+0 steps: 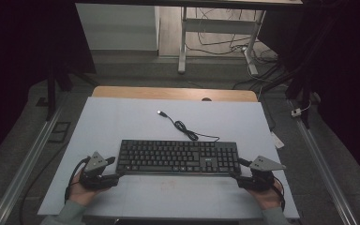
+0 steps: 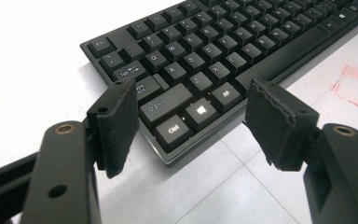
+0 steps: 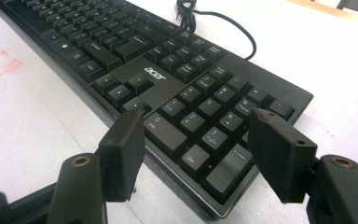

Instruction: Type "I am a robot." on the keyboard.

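Left gripper view: flat, matte-black keyboard

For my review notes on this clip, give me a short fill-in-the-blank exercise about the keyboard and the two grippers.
1. The left gripper frames the keyboard corner that bears the ____ key.
2. The right gripper frames the corner with the number pad's ____ key.
3. Both grippers' jaws stand ____.
4. The keyboard's cable ends in a plug lying loose on the ____ mat.

Missing words: Ctrl; Enter; open; white
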